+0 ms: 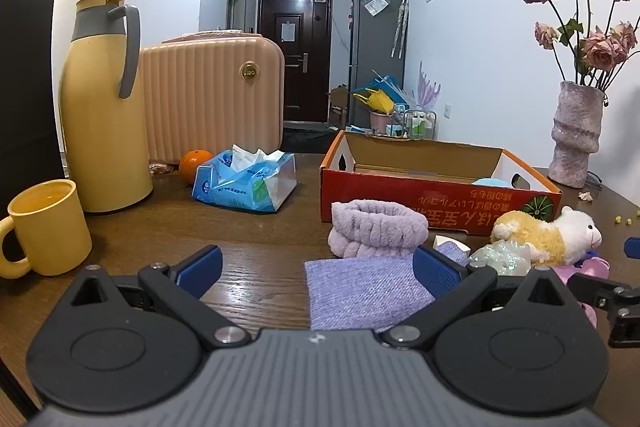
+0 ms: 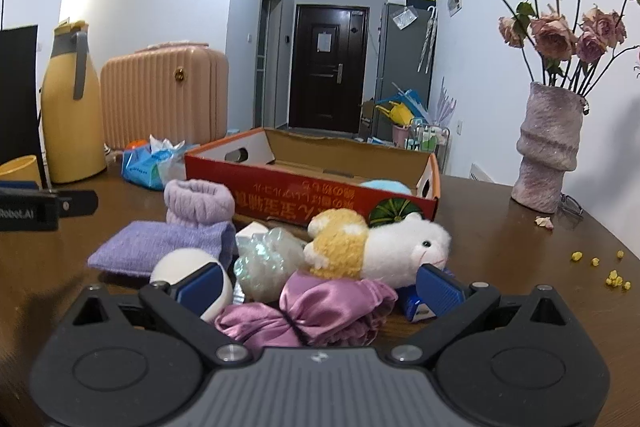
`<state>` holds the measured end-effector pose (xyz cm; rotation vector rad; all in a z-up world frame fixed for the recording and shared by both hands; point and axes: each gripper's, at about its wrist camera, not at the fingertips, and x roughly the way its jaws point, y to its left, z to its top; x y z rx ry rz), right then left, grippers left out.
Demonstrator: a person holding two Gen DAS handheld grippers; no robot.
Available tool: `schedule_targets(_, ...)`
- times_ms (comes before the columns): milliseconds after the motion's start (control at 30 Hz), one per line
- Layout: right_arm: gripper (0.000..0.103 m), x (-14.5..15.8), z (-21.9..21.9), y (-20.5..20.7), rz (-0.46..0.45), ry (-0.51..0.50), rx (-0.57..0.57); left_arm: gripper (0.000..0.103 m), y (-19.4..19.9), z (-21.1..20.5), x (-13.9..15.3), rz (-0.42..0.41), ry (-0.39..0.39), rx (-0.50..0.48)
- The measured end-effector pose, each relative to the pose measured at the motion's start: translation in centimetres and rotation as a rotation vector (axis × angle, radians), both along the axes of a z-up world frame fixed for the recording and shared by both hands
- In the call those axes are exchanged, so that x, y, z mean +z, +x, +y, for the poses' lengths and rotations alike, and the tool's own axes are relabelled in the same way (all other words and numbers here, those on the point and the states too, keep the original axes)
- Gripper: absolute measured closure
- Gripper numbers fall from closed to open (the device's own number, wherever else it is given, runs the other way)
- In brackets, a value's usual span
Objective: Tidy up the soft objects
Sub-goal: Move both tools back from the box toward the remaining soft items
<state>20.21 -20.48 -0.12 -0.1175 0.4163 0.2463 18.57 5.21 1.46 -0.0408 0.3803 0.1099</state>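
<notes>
While both hand-held grippers hover low over the wooden surface (image 1: pixel 260 227) with their jaws spread wide and nothing between them, the step in hand looks like a first pick from the heap of soft things in front of the cardboard box (image 2: pixel 280 183).

The right hand-held gripper (image 2: pixel 320 281) faces the pink satin bow (image 2: pixel 320 311), which lies nearest, with the plush toy (image 2: pixel 380 247) just behind it and touching it. The left hand-held gripper (image 1: pixel 318 267) stands over the purple cloth (image 1: pixel 360 291); the fuzzy headband (image 1: pixel 376 227) sits beyond, close to the box's front wall.

To do this well, I judge it best to take the bow first, closing on its gathered middle so the slick fabric does not slide out. Lift it straight up, lest the plush toy or the crinkly clear wrap (image 2: pixel 264 263) be dragged along. The box already holds something pale blue (image 2: pixel 384 187) near its right end, so release toward the free left part.
</notes>
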Motion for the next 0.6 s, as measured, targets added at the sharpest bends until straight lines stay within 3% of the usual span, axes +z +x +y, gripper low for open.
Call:
schedule_targets(400, 0.000, -1.4, 2.0, 0.6, 0.057, -0.040, 0.035, 0.000, 0.1, 0.9, -0.5, 0.030, 0.011, 0.001)
schedule_targets(600, 0.000, -2.2, 2.2, 1.5, 0.102, -0.082, -0.008, 0.000, 0.3, 1.2, -0.7, 0.049, 0.005, -0.001)
